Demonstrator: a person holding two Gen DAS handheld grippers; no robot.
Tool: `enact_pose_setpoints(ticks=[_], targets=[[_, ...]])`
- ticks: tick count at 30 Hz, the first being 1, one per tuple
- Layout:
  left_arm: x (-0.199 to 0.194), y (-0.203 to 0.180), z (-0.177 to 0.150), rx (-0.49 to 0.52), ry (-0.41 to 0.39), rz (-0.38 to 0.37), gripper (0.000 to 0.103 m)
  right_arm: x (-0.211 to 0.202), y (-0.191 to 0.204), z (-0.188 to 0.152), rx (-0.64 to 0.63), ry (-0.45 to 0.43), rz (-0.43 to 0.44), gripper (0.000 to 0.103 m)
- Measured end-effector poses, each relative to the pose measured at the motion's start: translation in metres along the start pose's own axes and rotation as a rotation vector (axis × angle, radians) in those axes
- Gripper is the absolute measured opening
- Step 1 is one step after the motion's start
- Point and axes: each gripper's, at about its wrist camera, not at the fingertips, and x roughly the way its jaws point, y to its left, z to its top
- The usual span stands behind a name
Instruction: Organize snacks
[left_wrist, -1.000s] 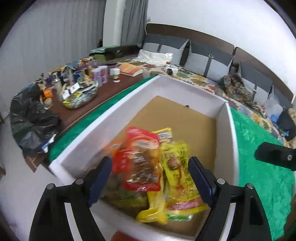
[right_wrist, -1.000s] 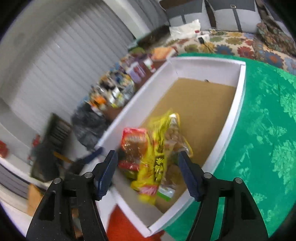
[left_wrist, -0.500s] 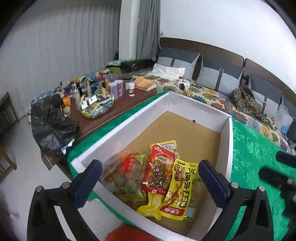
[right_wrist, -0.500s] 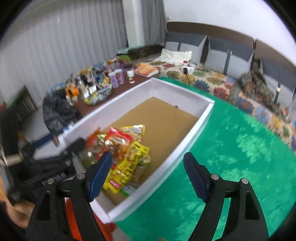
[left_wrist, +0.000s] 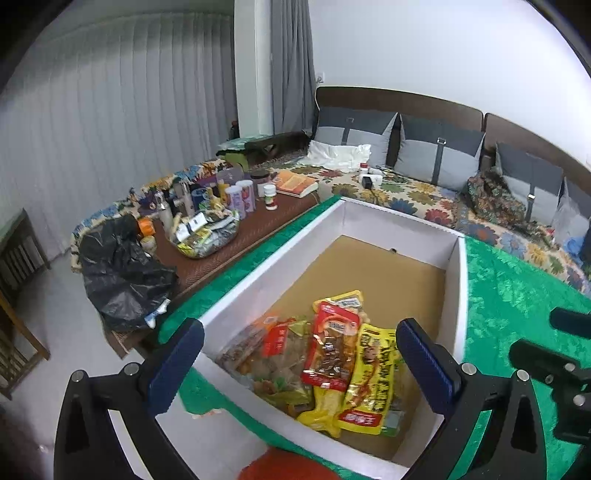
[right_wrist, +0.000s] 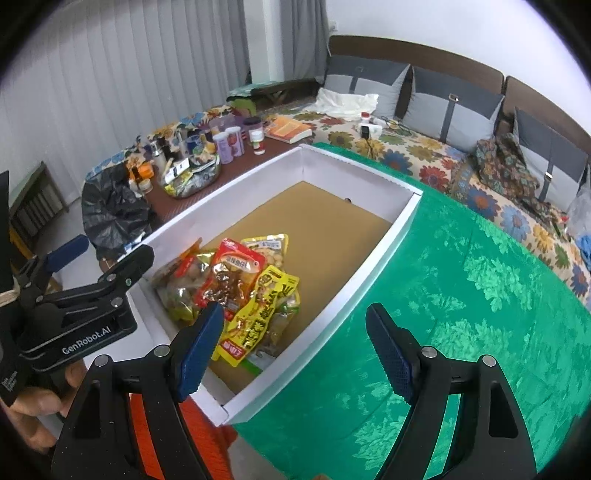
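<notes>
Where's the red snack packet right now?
In both wrist views the red snack packet lies in the white box, on the pile's top, beside the yellow packet.

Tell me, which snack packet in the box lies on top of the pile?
The red packet with the clear window. It lies across the middle of the heap, overlapping the yellow packet beside it and the clear bags on its other side.

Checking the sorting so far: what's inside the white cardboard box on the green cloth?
The white cardboard box holds overlapping snack packets at its near end: a red packet, a yellow packet, clear bags. Packets beneath are covered. The far brown floor is bare.
</notes>
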Motion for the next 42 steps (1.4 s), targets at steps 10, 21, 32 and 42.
enact_pose_setpoints(ticks=[10, 21, 32, 42], targets=[[0.005, 0.013, -0.002, -0.016, 0.066, 0.075, 0.103, -0.002, 0.008, 0.002, -0.007, -0.008, 0.007, 0.082], [0.005, 0.019, -0.005, -0.06, 0.108, 0.093, 0.103, 0.002, 0.013, 0.0, -0.019, 0.006, 0.009, 0.082], [0.007, 0.025, -0.006, -0.077, 0.126, 0.053, 0.103, 0.006, 0.019, 0.001, -0.024, 0.025, -0.001, 0.082], [0.009, 0.016, -0.005, -0.038, 0.124, 0.026, 0.103, 0.01, 0.022, -0.003, -0.025, 0.038, -0.006, 0.082]])
